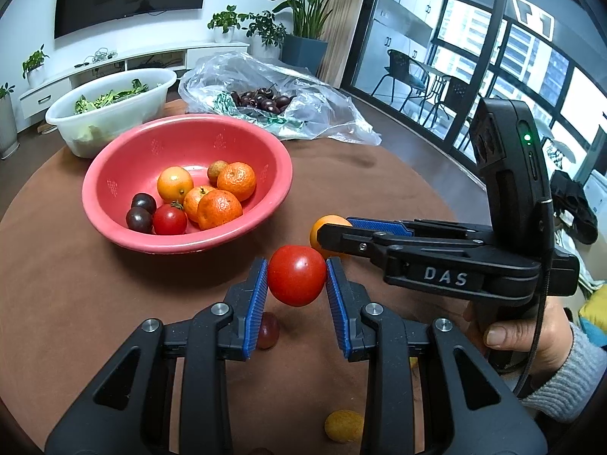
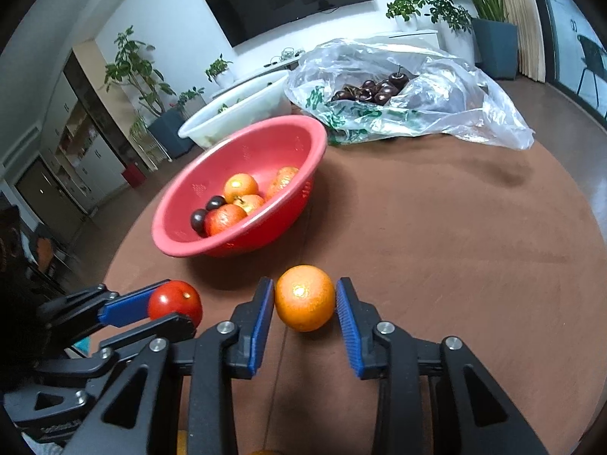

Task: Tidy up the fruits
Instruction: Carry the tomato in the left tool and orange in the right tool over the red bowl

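your left gripper (image 1: pixel 296 276) pinches a red tomato (image 1: pixel 296 275), your right gripper (image 2: pixel 304 299) clamps an orange (image 2: pixel 304 298), the pink bowl (image 1: pixel 114 189) ahead-left, nearer the left hand.

The desk (image 2: pixel 455 246) was covered in a soft, dull brown cloth, a bit fuzzy like felt, and the red bowl (image 1: pixel 114 174) on it was smooth plastic with a low shine. The tomato (image 1: pixel 296 275) had a smooth, shiny skin, while the orange (image 2: pixel 305 297) looked bumpy with only a small bright spot. Each gripper was hard, dull black plastic with ridged blue rubbery pads (image 1: pixel 256 295) and shiny metal screws (image 1: pixel 222 309), and the clear bag (image 2: pixel 455 87) was thin, crinkly, shiny plastic.
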Tool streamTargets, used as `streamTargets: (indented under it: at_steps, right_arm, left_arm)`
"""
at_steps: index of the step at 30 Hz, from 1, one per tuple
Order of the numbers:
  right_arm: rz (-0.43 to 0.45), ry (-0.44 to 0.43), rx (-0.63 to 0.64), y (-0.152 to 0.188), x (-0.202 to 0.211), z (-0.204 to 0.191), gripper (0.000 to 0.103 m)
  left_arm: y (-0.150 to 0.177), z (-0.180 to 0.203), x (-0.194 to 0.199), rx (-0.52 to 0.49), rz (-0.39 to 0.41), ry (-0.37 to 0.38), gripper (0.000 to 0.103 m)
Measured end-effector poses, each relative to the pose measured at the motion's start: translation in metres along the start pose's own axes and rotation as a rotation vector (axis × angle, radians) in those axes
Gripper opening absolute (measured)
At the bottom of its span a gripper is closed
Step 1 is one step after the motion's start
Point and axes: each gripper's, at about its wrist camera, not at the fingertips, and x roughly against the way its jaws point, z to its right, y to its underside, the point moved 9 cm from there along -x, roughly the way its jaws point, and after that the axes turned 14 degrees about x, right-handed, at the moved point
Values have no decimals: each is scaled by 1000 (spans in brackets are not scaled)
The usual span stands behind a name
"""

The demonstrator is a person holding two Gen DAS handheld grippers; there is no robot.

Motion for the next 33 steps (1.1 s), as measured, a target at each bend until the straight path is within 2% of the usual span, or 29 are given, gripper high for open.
streamTargets:
  at_steps: [12,19,26,33]
  right_arm:
    - [85,-99,-57,-20,21,-11,37]
    - [115,-120,-41,-39,23,-19,37]
    - [118,-128,-23,-60,9,-22,37]
    - [83,-128,10,-83,-22,-26,37]
  left_arm:
    - [-18,2,22,14,46,21,29]
    - [-39,-17,30,60,72,6,29]
    - [-63,-44,23,104,79,-29,29]
    - [-81,-70,4,124,63,-79,29]
